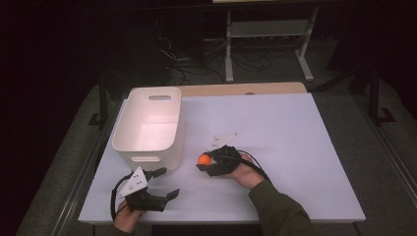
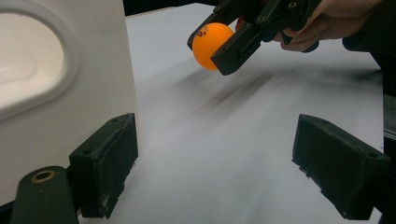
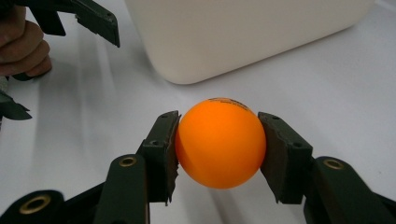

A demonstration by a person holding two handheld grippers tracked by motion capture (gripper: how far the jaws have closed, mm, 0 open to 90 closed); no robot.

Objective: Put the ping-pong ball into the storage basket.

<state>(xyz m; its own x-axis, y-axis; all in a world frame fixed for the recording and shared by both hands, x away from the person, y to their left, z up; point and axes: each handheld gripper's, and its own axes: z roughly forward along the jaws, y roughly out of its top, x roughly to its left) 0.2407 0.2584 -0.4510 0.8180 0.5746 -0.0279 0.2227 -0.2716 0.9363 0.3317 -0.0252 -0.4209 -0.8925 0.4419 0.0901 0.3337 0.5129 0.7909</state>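
An orange ball sits pinched between both pads of my right gripper, which is shut on it. In the high view that right gripper holds the ball just right of the white bin, a little above the table. The left gripper view catches the ball and the right gripper at the top, raised off the surface. My left gripper rests near the table's front left edge, below the bin, its jaws wide apart with nothing between them. The same open gap shows for the left gripper beside the bin wall.
The white table top stretches to the right and back of the bin. A wooden strip runs along its far edge. Behind the table stand a white shelf frame and tangled cables on the dark floor.
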